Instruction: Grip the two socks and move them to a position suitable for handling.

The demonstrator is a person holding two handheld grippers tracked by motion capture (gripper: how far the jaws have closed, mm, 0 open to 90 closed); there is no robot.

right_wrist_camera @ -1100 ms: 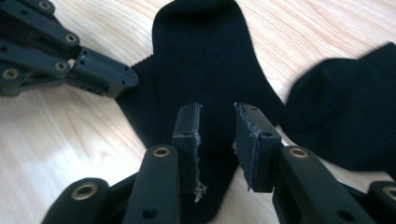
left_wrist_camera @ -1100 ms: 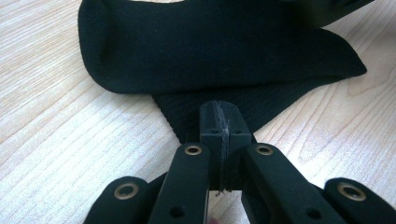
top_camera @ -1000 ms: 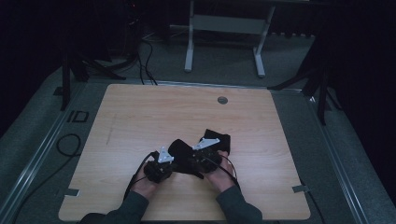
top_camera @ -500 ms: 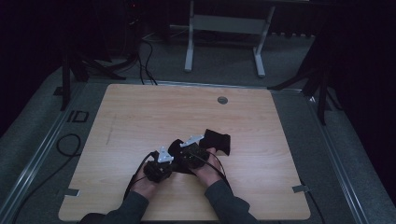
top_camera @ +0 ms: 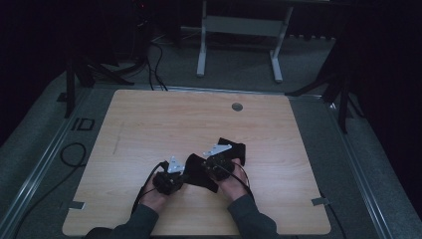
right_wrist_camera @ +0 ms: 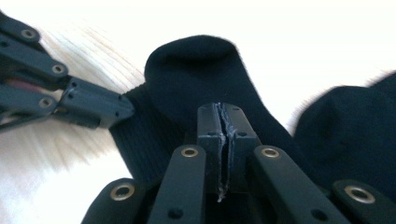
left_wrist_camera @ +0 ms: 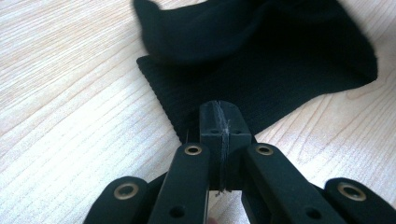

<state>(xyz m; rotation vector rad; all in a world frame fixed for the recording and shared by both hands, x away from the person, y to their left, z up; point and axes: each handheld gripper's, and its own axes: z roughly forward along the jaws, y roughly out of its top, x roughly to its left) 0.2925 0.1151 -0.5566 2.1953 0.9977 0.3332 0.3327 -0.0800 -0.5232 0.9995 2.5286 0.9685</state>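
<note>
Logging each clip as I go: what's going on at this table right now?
A person at a wooden table is working a black sock with a hand-held gripper in each hand. The left gripper is pinched shut on the sock's ribbed edge. The right gripper has just been closing and its jaws now meet over a fold of the sock; whether fabric is caught between them is unclear. The sock lies bunched between the two hands.

A matt black sock [left_wrist_camera: 261,70] of ribbed knit cloth is seen on the pale, smooth wood-grain table [top_camera: 149,124]. Brass-coloured rivets are set in the left gripper [left_wrist_camera: 219,135], matt black plastic.
</note>
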